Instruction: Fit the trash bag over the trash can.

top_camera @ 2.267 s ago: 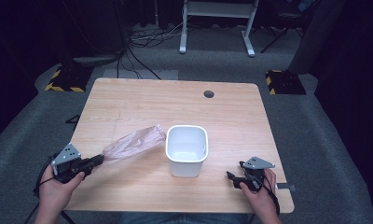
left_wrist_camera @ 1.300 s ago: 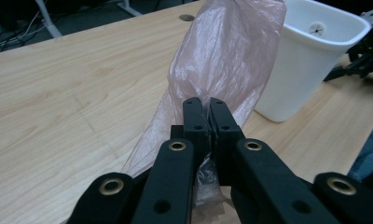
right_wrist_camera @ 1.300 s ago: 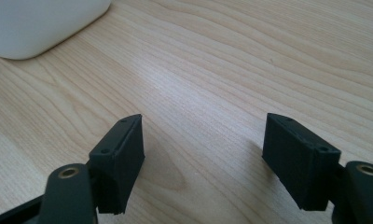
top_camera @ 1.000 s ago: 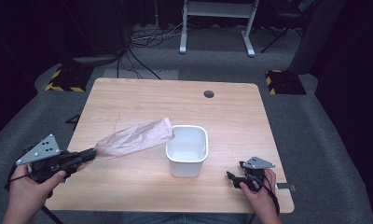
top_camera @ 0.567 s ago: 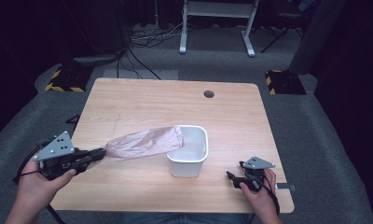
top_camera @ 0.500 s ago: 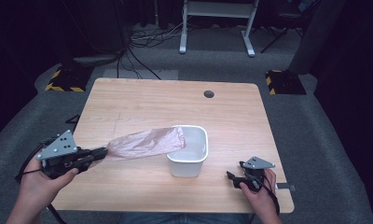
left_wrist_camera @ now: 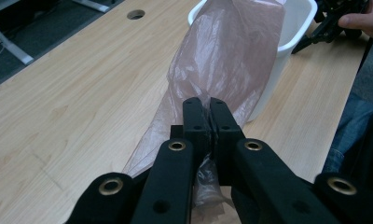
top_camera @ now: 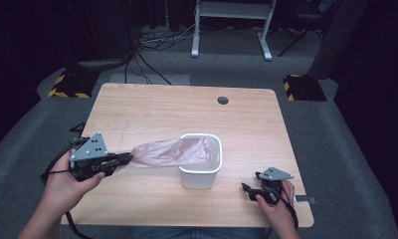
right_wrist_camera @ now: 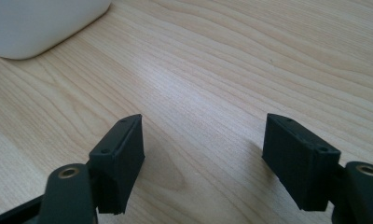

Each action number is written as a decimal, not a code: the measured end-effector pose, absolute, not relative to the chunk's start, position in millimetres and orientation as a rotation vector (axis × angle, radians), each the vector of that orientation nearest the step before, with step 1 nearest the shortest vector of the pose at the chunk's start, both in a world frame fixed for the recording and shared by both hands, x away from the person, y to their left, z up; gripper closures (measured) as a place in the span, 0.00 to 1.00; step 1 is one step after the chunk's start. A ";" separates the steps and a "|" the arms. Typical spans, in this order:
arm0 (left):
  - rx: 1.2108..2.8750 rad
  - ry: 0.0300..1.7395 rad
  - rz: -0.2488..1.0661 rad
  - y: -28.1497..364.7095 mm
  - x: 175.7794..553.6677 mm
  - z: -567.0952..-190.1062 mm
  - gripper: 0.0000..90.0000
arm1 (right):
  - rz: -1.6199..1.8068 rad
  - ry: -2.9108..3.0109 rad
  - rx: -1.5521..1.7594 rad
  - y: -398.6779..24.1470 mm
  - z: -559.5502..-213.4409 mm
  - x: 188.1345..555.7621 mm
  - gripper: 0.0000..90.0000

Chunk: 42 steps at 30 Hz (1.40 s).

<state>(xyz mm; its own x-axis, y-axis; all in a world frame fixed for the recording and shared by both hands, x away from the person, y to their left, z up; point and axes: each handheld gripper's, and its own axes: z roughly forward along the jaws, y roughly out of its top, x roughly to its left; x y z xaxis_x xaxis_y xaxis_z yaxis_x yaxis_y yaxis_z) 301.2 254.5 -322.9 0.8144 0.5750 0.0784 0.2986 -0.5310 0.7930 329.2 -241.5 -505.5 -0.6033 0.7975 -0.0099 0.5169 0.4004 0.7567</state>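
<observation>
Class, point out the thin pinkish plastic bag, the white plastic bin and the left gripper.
thin pinkish plastic bag (top_camera: 162, 153), high view, mid-length
white plastic bin (top_camera: 201, 178), high view, front wall
left gripper (left_wrist_camera: 206, 109), left gripper view, between fingertips

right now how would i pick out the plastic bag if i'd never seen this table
Start at the wooden table and find the white bin standing near its front middle. The plastic bag stretches from the bin's rim toward the left tool, which is shut on its end. It is the one thin, crinkly, pinkish see-through thing there.
</observation>
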 end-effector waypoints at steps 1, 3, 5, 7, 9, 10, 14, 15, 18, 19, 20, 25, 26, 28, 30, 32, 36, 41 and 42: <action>2.165 0.636 0.419 252.7 302.3 -323.0 0.97 | 1.042 2.292 1.133 -241.5 -505.5 329.2 0.32; 2.172 0.629 0.409 248.1 305.0 -323.7 0.97 | 1.042 2.292 1.134 -241.5 -505.5 329.2 0.32; 2.178 0.625 0.406 244.2 307.2 -324.2 0.97 | 1.042 2.292 1.133 -241.5 -505.5 329.2 0.32; 2.181 0.620 0.402 240.0 309.1 -324.2 0.97 | 1.042 2.292 1.133 -241.5 -505.5 329.2 0.32; 2.186 0.613 0.399 235.7 310.9 -324.1 0.97 | 1.042 2.292 1.133 -241.5 -505.5 329.2 0.32; 2.183 0.611 0.396 233.5 312.0 -324.0 0.96 | 1.042 2.292 1.133 -241.5 -505.5 329.2 0.32; 2.169 0.610 0.384 225.5 317.1 -325.3 0.97 | 1.041 2.291 1.132 -241.4 -505.5 329.0 0.32; 2.160 0.610 0.381 224.1 318.4 -325.3 0.97 | 1.039 2.291 1.131 -241.3 -505.4 328.9 0.32; 2.145 0.607 0.374 218.1 321.9 -325.2 0.97 | 1.040 2.290 1.130 -241.2 -505.4 328.8 0.32; 2.141 0.607 0.371 215.2 323.1 -325.4 0.97 | 1.040 2.291 1.131 -241.3 -505.4 328.9 0.32; 2.146 0.603 0.372 212.7 324.3 -325.1 0.97 | 1.041 2.291 1.132 -241.4 -505.5 329.1 0.32; 2.136 0.605 0.364 200.8 329.5 -324.6 0.97 | 1.039 2.291 1.132 -241.3 -505.4 328.9 0.32; 2.133 0.602 0.365 198.6 330.7 -324.5 0.97 | 1.039 2.291 1.131 -241.3 -505.4 328.9 0.32; 2.129 0.596 0.362 193.9 332.6 -324.7 0.97 | 1.042 2.292 1.133 -241.5 -505.5 329.2 0.32; 2.122 0.593 0.360 187.7 334.2 -325.4 0.97 | 1.042 2.292 1.133 -241.5 -505.5 329.1 0.32; 2.124 0.586 0.370 183.7 335.7 -325.3 0.97 | 1.041 2.291 1.133 -241.5 -505.5 329.1 0.32; 2.124 0.582 0.374 174.4 338.8 -325.5 0.96 | 1.041 2.291 1.133 -241.4 -505.5 329.1 0.32; 2.170 0.561 0.404 160.2 342.4 -327.8 0.96 | 1.040 2.291 1.131 -241.3 -505.4 328.9 0.32; 2.180 0.551 0.404 157.1 342.7 -328.4 0.96 | 1.039 2.291 1.131 -241.3 -505.4 328.9 0.32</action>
<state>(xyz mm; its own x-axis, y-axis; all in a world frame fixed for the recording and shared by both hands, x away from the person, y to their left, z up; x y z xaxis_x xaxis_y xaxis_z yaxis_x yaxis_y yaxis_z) 342.7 157.1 -328.4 0.8521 0.5143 0.0972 0.2469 -0.5586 0.7918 328.9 -241.3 -505.4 -0.6031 0.7976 -0.0132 0.5157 0.4024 0.7564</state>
